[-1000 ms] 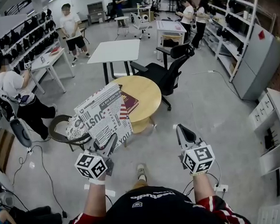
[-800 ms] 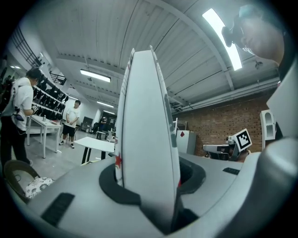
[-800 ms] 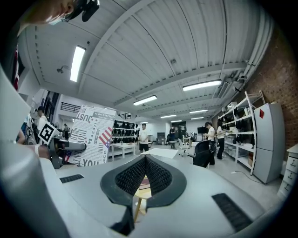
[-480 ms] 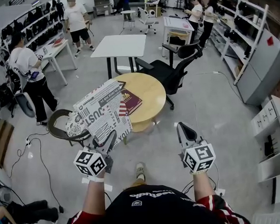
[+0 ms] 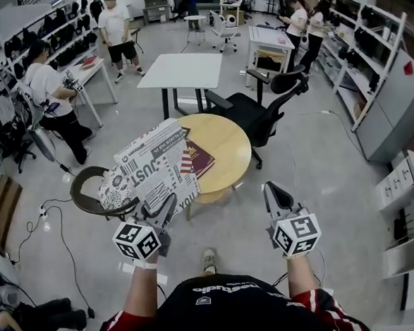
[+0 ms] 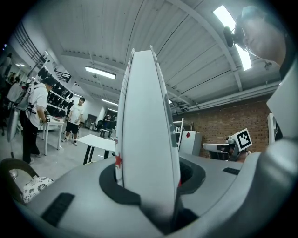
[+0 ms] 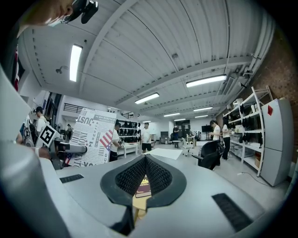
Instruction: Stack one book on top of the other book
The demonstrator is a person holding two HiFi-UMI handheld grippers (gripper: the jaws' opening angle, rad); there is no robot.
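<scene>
- The left gripper (image 5: 164, 208) had its fingers clamped on the near edge of the printed book (image 5: 156, 168). The left gripper view showed the cover standing on edge between the two fingers, with both pads pressed against it.
- The held book extended forward and upward from the left fingers. Its long axis ran away from the fingertips toward the round surface (image 5: 226, 142).
- The right gripper (image 5: 275, 194) had its fingers together at the tips, and nothing was between them.
- The maroon book (image 5: 201, 157) lay flat on the round surface, well ahead of both pairs of fingers. It lay ahead and to the right of the left fingers, and ahead and to the left of the right fingers.
- In the right gripper view, the maroon book appeared directly beyond the closed fingertips, low in the frame.
- In the head view, the far edge of the held book covered the left part of the maroon book. For that reason, the long axis of the maroon book could not be fixed with certainty.
- Judgement: the stacking step was not yet done. The held book was in the air, apart from the surface.
- Judgement: the coming move depended on the left hand. The held book had to go forward and slightly right of the fingers, then turn from on-edge to flat above the maroon book.
- Judgement: the two hands were about equally far from the maroon book.
</scene>
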